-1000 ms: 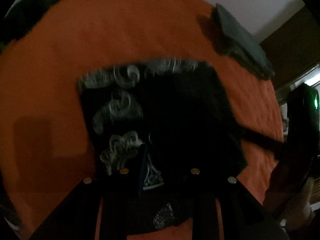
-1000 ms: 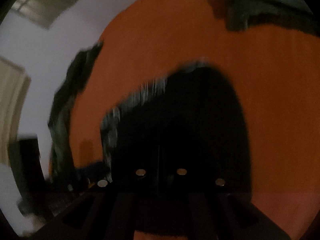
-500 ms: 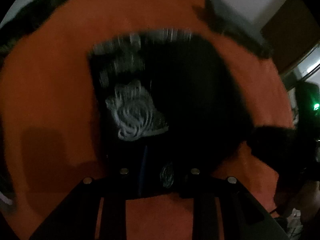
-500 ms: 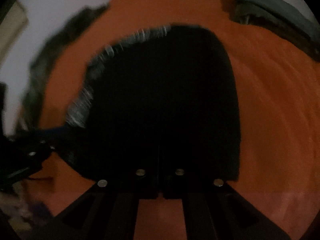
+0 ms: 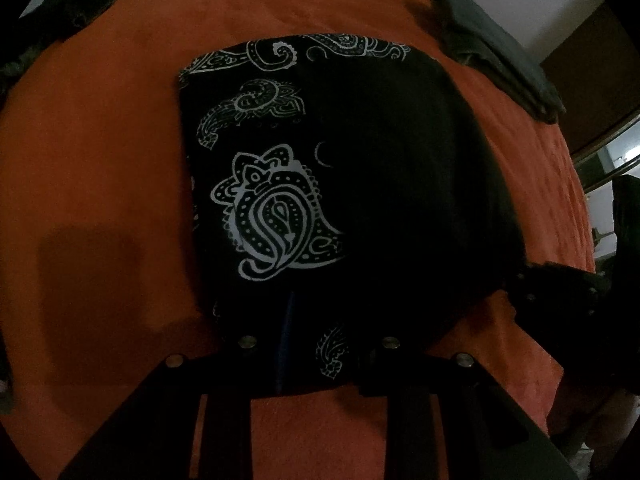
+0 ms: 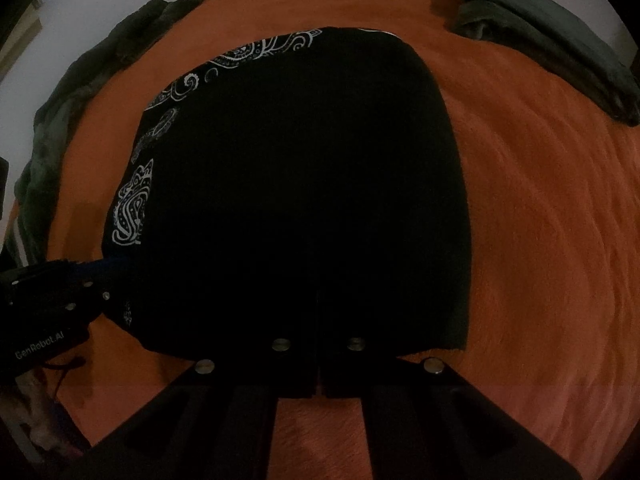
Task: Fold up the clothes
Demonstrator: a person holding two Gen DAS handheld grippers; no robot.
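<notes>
Pinching the near hem of the black paisley garment (image 5: 360, 184), the left gripper (image 5: 316, 364) is keeping its jaws partly apart with a fold of the cloth clamped between them, while the right gripper (image 6: 320, 360) is pressing its jaws fully together at the same near edge, though whether it is nipping any cloth is too dark to tell. Lying flat on the orange bedspread (image 6: 540, 220), the garment is spreading away from both grippers, its white print showing along the left side, and beyond it a dark crumpled garment (image 6: 80, 92) is lying at the far left and a folded grey stack (image 5: 500, 44) is sitting at the far right
</notes>
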